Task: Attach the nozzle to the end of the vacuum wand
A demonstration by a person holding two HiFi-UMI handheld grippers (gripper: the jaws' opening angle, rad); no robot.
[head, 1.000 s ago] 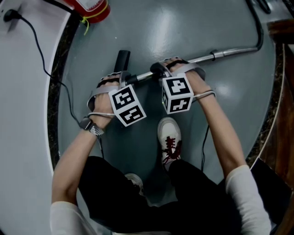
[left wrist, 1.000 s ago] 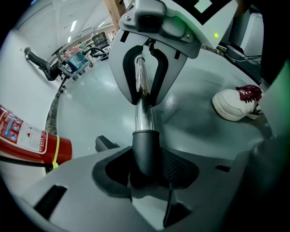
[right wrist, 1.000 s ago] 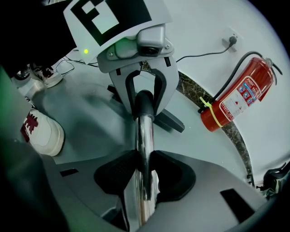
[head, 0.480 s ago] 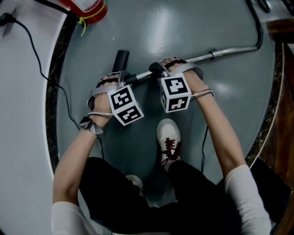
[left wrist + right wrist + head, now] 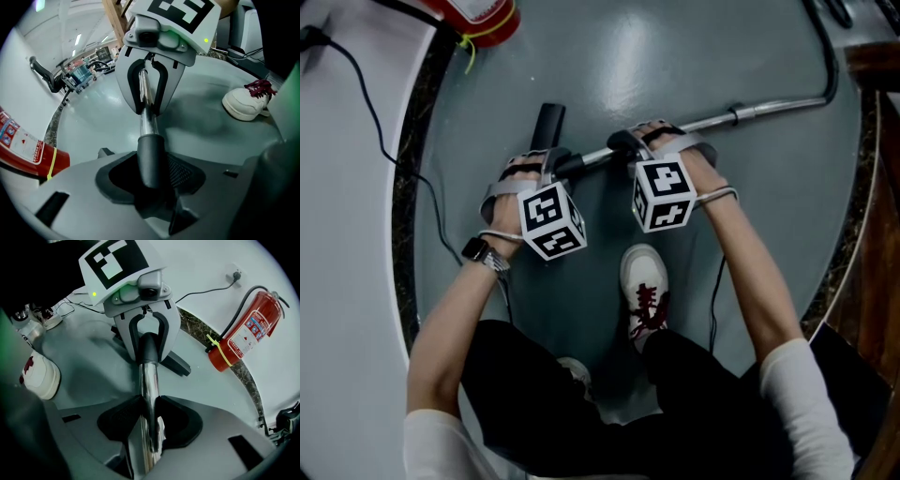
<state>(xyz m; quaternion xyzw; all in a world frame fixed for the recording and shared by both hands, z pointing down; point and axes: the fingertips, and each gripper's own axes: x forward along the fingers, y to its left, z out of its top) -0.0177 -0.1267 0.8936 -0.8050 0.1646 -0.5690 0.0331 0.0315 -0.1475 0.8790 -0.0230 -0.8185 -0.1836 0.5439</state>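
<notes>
With the left gripper clamping its jaws on the round neck of the black plastic nozzle and the right gripper clamped on the shiny chrome vacuum wand running straight ahead of both jaws, joining looks under way, and next calls for pushing them firmly together in line.

Left gripper: its marker cube has rolled since a second ago. Its faces were skewed hard in the head view and now stand squarer to the frame, and the cube sits slightly lower and further left. The gap between it and the right gripper's cube has widened accordingly. The left hand has turned with it. The fire extinguisher and plug lie marginally nearer the upper-left corner — the view itself has shifted slightly.
</notes>
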